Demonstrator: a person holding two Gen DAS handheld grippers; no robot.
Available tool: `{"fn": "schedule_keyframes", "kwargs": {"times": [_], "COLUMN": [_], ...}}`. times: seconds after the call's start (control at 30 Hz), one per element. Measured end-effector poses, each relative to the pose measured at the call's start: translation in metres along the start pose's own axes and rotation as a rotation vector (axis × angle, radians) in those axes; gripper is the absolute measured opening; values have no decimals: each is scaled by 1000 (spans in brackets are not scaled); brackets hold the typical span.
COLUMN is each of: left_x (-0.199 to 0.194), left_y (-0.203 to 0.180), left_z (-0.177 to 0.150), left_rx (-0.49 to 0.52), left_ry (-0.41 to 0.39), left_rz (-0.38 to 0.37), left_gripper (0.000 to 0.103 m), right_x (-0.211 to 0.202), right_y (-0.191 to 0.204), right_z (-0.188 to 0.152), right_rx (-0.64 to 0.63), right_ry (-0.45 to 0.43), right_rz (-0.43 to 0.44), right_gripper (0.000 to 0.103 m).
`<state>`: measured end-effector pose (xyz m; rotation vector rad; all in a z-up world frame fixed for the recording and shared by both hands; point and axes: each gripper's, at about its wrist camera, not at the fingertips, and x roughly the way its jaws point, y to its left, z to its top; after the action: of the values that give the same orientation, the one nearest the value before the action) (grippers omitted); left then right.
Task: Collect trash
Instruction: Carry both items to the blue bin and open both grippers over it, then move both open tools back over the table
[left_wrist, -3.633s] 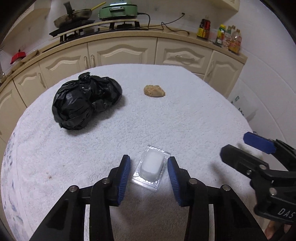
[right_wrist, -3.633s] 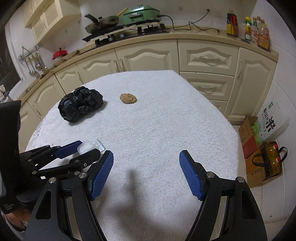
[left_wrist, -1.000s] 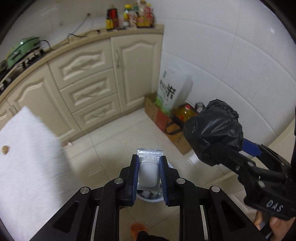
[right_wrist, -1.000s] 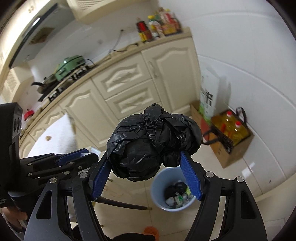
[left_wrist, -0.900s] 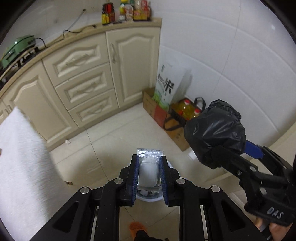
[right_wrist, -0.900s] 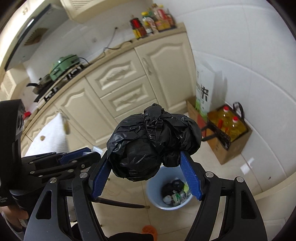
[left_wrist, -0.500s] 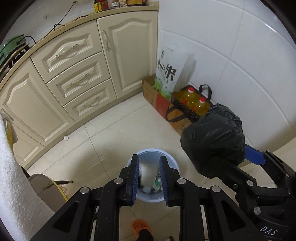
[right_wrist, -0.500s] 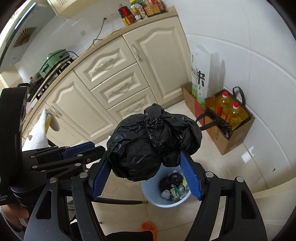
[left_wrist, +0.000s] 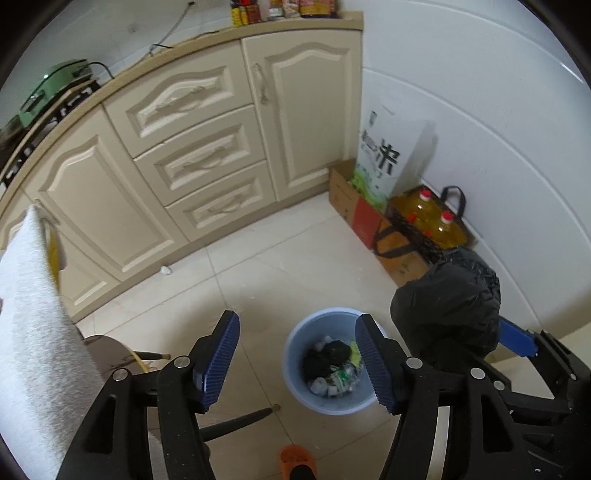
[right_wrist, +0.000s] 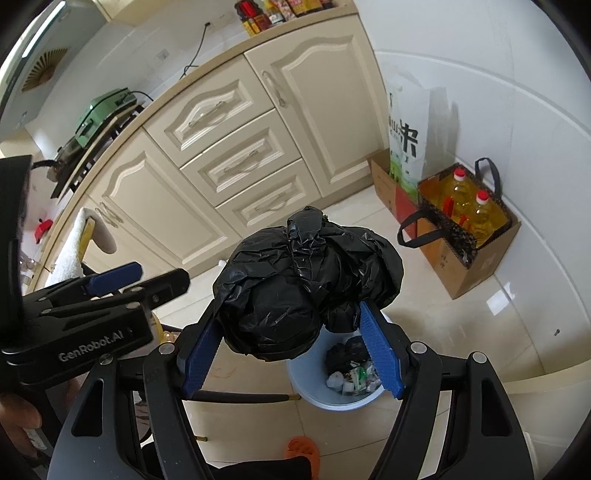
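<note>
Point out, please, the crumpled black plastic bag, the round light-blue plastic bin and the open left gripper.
crumpled black plastic bag (right_wrist: 295, 291): right wrist view, bag's front.
round light-blue plastic bin (left_wrist: 295, 384): left wrist view, inner wall.
left gripper (left_wrist: 297, 363): left wrist view, between fingertips.

I see the crumpled black trash bag (right_wrist: 306, 288) pinched in my right hand-held gripper (right_wrist: 291, 354), above the half-full pale blue trash bin (left_wrist: 295, 384) on the floor at 5 o'clock.

Black gripper frames (left_wrist: 295, 362), ribbed blue pads (left_wrist: 218, 360), silver screws, "GenRobot.AI" lettering.
</note>
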<state>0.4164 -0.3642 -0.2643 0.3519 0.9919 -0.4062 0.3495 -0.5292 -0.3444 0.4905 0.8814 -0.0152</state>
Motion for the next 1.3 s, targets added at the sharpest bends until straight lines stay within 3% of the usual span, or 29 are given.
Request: {"fn": "schedule_keyframes", "kwargs": {"times": [0.33, 0.4, 0.7, 0.83, 1.0, 1.17, 1.3], "left_x": [-30, -34, -72, -114, -173, -230, -258], "left_y": [7, 10, 32, 47, 76, 117, 157], "left_z": [-14, -14, -23, -32, -53, -80, -98], "left_rx": [-34, -39, -64, -53, -31, -40, -73], "left_ry": [-57, -60, -83, -128, -210, -286, -326], "left_rz": [6, 5, -43, -81, -63, -10, 43], "left_gripper": [65, 65, 65, 65, 71, 74, 83], "right_x": [19, 18, -9, -34, -66, -90, -91], "right_y": [9, 11, 30, 57, 99, 154, 186], "right_z": [3, 4, 5, 8, 11, 10, 9], "right_rx": [29, 25, 1, -41, -103, -187, -235], "right_ry": [24, 19, -4, -42, -99, -147, -152], "right_rz": [11, 1, -6, 3, 32, 70, 91], "right_gripper": [82, 88, 89, 90, 92, 94, 95]}}
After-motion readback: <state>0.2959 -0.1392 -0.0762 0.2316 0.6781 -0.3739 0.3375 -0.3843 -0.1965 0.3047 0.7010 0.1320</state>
